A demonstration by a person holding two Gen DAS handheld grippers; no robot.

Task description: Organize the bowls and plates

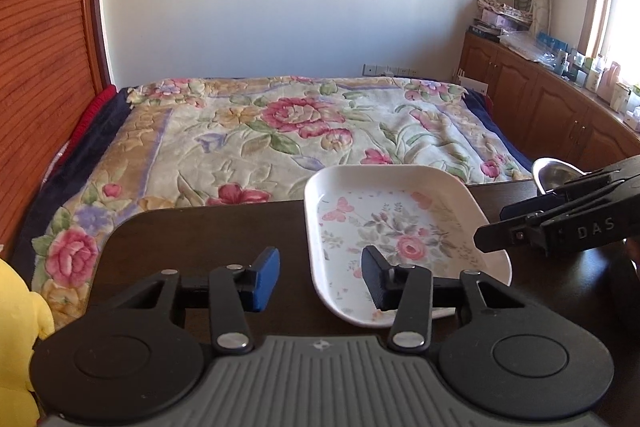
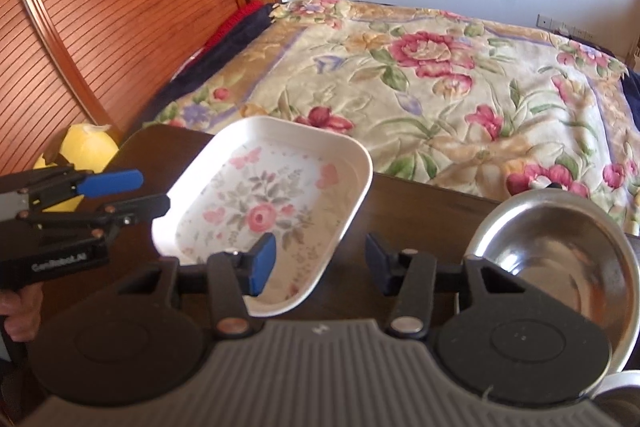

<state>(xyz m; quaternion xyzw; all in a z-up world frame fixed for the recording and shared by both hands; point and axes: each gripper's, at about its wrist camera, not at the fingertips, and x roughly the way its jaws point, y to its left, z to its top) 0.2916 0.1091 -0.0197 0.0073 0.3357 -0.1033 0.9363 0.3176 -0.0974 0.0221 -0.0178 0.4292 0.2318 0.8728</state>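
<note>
A white rectangular plate (image 1: 400, 227) (image 2: 272, 195) with a rose print lies on the dark table (image 1: 200, 239) (image 2: 420, 203). A steel bowl (image 2: 560, 255) (image 1: 554, 175) stands to its right, partly hidden behind the right gripper in both views. My left gripper (image 1: 320, 279) (image 2: 154, 193) is open, one finger over the plate's left part and the other over bare table. My right gripper (image 2: 320, 263) (image 1: 490, 227) is open too and straddles the plate's right rim. No pad presses on the plate.
Just beyond the table's far edge is a bed with a floral blanket (image 1: 280, 131) (image 2: 460, 79). A yellow plush toy (image 1: 18, 311) (image 2: 86, 147) sits off the table's left end. Wooden cabinets (image 1: 540, 99) with clutter on top line the right wall.
</note>
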